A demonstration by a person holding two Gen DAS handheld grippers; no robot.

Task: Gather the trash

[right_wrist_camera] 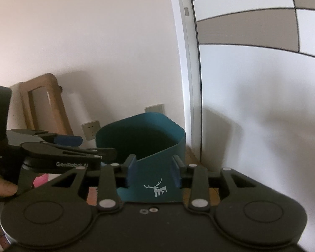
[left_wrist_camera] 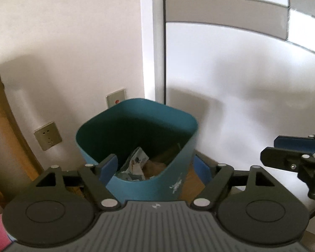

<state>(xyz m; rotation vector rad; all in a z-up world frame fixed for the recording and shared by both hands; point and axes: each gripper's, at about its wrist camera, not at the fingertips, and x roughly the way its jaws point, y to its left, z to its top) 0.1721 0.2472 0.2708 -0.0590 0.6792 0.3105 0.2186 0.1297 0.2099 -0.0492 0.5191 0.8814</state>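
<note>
Against the white wall, beside the door frame [left_wrist_camera: 157, 42], stands a smooth teal plastic bin [left_wrist_camera: 178, 138] with rounded corners, crumpled wrappers [left_wrist_camera: 136, 163] at its bottom. The left gripper [left_wrist_camera: 155, 168] hangs above its near rim, fingers wide apart and empty; the right gripper [right_wrist_camera: 153, 171] fingers are apart too, nothing held.

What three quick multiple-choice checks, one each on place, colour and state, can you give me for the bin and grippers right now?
1. Where is the crumpled paper trash?
A. Inside the bin
B. On the floor
C. In the right gripper

2. What colour is the trash bin?
A. Red
B. Teal
C. White

3. How does the left gripper stand?
A. Shut on paper
B. Open, nothing between its pads
C. Shut empty

Key: 1 A, the paper lies at the bin's bottom; 2 B, its walls are teal in both views; 3 B, the blue pads stand wide apart with only the bin beyond them.
</note>
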